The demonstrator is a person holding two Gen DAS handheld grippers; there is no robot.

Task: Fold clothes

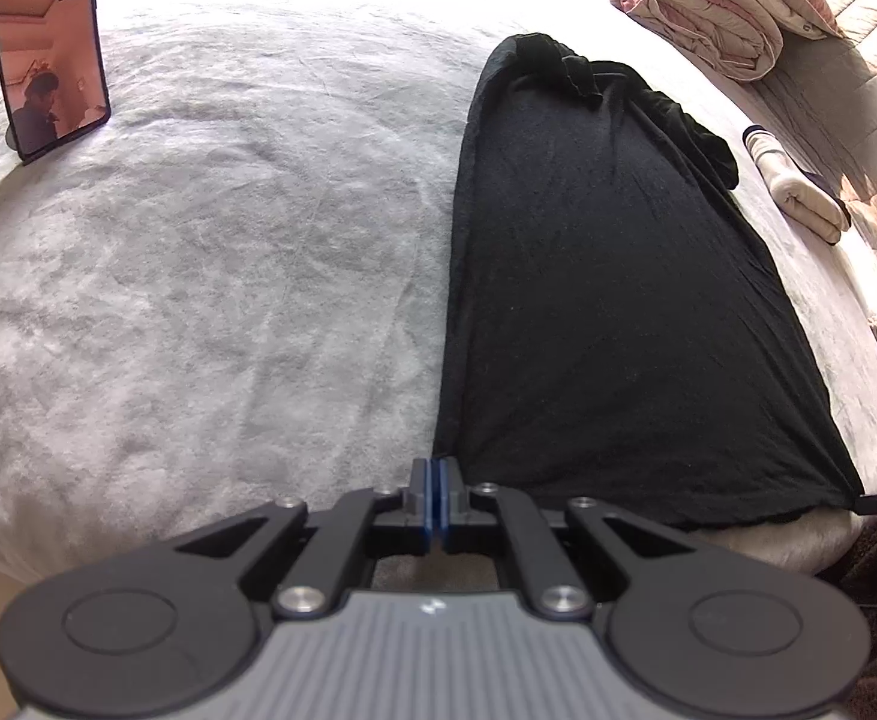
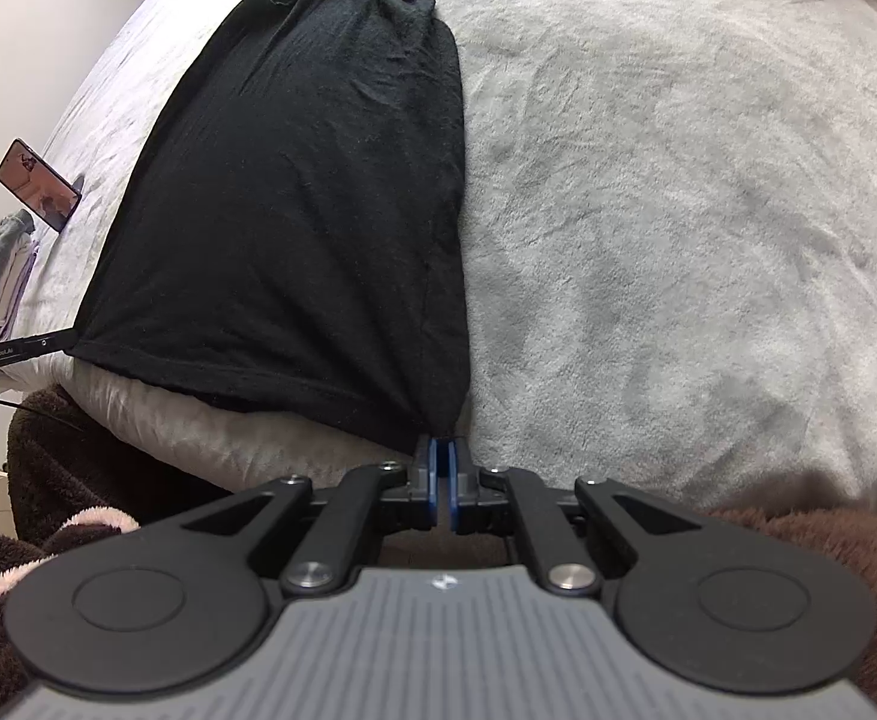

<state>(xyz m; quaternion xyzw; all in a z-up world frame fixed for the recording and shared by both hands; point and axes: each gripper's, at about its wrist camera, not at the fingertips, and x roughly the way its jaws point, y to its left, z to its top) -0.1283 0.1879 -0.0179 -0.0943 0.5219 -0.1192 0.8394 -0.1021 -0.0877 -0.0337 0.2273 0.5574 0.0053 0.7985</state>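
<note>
Left gripper [image 1: 438,471] and right gripper [image 2: 442,450] each clench the black garment's [image 1: 606,300] near corners.

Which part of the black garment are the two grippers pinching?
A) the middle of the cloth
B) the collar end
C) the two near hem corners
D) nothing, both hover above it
C: the left gripper and the right gripper are each shut on a near corner of the black garment, its hem stretched between them.

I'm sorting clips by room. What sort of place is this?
Probably a bedroom: a bed under a grey fleece blanket, a rolled quilt at its far end, and a black garment spread out.
</note>
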